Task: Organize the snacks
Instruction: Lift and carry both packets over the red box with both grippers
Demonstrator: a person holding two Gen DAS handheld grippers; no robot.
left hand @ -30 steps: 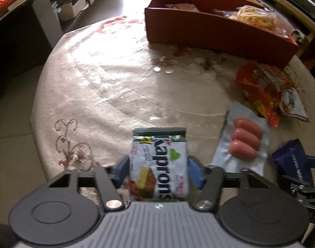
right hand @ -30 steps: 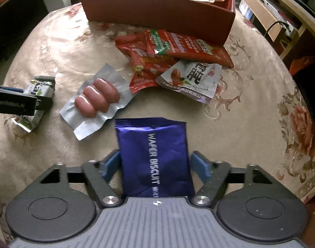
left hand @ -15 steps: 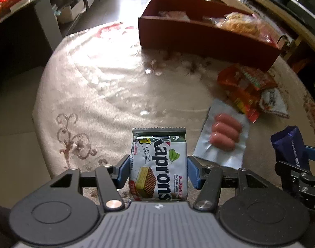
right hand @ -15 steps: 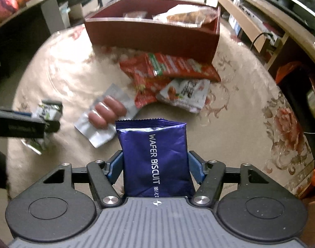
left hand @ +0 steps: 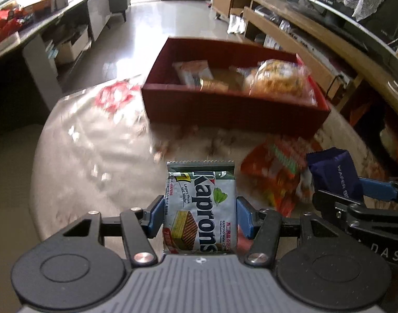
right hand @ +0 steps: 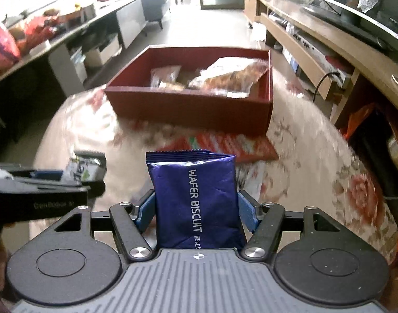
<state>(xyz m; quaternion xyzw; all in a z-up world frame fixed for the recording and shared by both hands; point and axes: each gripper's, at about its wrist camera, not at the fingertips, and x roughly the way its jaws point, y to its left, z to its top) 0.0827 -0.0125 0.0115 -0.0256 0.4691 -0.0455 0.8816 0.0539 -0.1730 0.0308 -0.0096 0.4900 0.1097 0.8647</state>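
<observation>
The left gripper [left hand: 200, 216] is clamped on a silver-and-green wafer packet [left hand: 201, 206], its blue fingers [left hand: 156, 215] pressing the two long edges low down, so most of the pack stands out ahead of them. The right gripper [right hand: 196, 212] grips a dark blue wafer biscuit pack [right hand: 195, 198] in the same way, by its side edges near the bottom. Both packs are held up off the table [left hand: 76, 156], side by side, with the blue one to the right of the silver one.

Judging by their look, both are light foil pouches: slick, crinkly skin, a little air inside, brittle wafers within. A hard squeeze would likely crush the contents, and the glossy film could slide under a loose grip, so the side seams where the film is doubled seem the soundest place to hold.

The far target is a red box [right hand: 191, 104] at the far edge of the table, open on top, with several snack bags [right hand: 233, 75] already lying in its right half and centre; its near-left part looks freer. Between the grippers and the box lie red snack bags [right hand: 225, 146], just in front of its near wall.

The table wears a pale floral cloth, glossy and glaring in the light. Beyond it are a tiled floor, long counters on the left and a wooden shelf unit on the right.
</observation>
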